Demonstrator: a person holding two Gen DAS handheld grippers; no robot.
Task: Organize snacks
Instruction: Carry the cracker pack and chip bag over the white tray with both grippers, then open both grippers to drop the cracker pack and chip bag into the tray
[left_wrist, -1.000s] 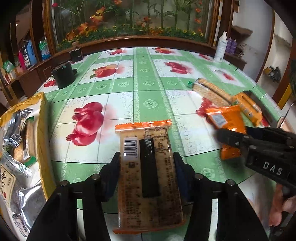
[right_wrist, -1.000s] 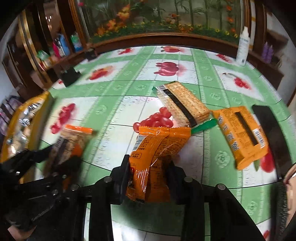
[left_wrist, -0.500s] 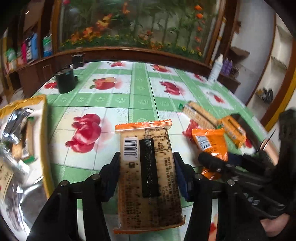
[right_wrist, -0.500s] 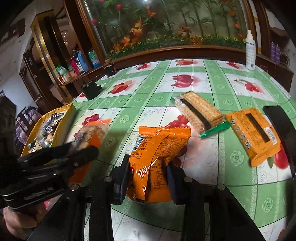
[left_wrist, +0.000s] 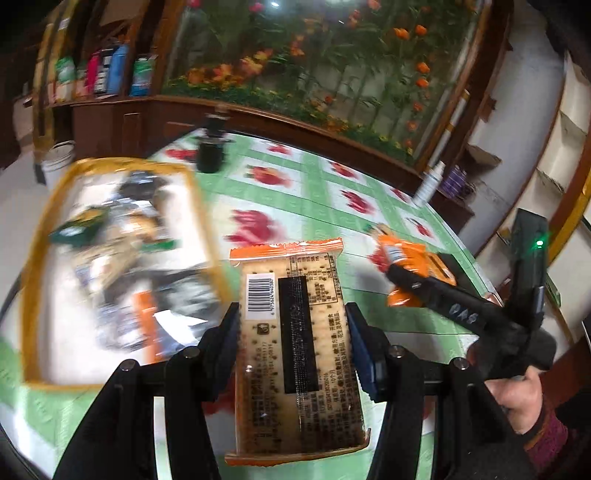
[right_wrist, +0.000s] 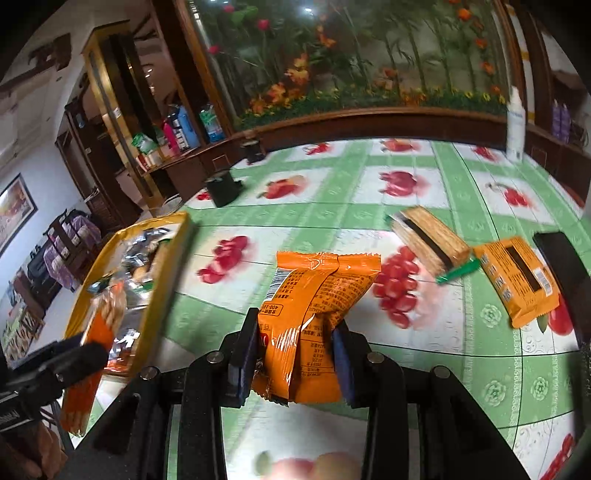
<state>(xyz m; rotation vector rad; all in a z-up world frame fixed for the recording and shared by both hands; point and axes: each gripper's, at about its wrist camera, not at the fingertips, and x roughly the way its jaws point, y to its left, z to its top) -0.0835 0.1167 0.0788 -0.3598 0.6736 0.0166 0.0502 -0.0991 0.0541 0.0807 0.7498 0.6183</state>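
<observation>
Since the yellow-rimmed tray (left_wrist: 33, 258) is collecting the snacks, I'm carrying a cracker pack (left_wrist: 295, 332) clamped in the left gripper (left_wrist: 291, 343) toward it while the right gripper (right_wrist: 295, 354) is pinching an orange snack bag (right_wrist: 314, 306) above the table (right_wrist: 406, 362).

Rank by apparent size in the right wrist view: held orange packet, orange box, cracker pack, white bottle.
1. Orange packet, inflated by nearness.
2-3. Orange box and cracker pack: look alike.
4. White bottle.
</observation>
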